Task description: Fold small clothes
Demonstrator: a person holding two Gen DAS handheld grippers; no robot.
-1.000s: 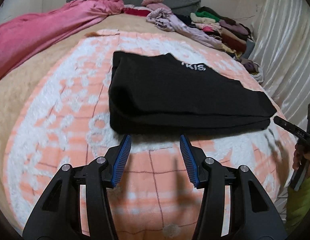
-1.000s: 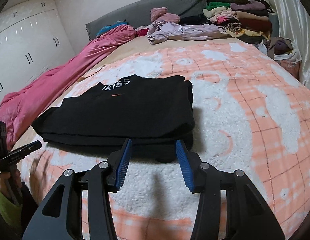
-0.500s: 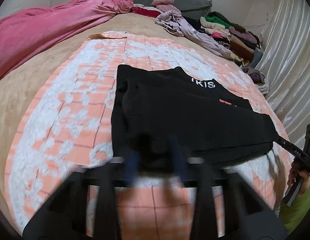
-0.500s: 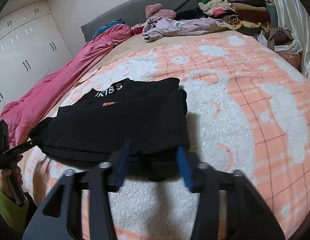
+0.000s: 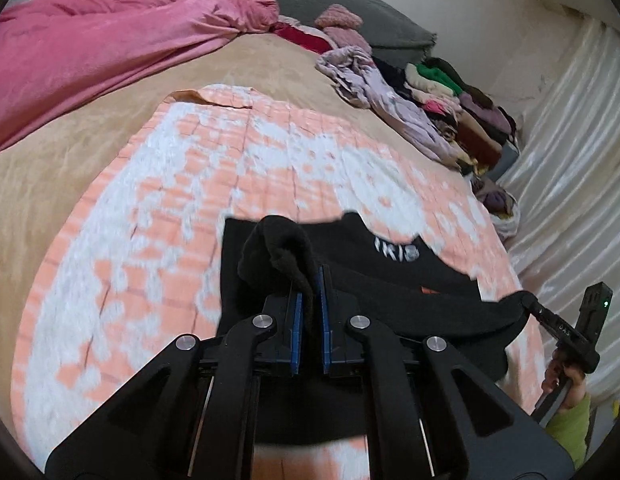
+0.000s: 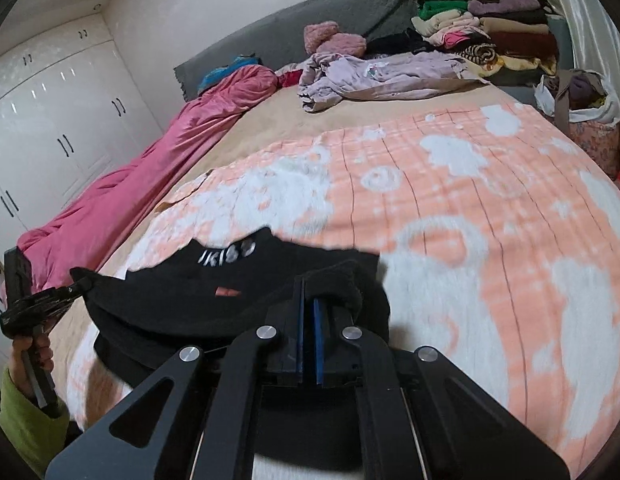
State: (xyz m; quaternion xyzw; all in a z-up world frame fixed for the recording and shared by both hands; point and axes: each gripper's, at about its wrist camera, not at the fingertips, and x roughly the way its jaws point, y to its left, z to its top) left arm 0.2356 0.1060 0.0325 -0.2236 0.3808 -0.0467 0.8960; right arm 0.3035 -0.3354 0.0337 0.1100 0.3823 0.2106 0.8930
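1. Soft, even indoor light; dark vignette at both pictures' corners.
2. Strong fisheye bending at the edges.
3. Motion blur smears the blanket [image 5: 238, 168] and black garment [image 6: 214, 304].
4. Glare spots on the wardrobe doors [image 6: 50, 120].

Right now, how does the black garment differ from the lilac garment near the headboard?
The black garment sits on the orange-and-white blanket; the lilac garment sits on the tan sheet. The black one is partly folded, its near edge clamped in both the left gripper and right gripper; the lilac one is crumpled and untouched. Both are soft clothes on the bed.
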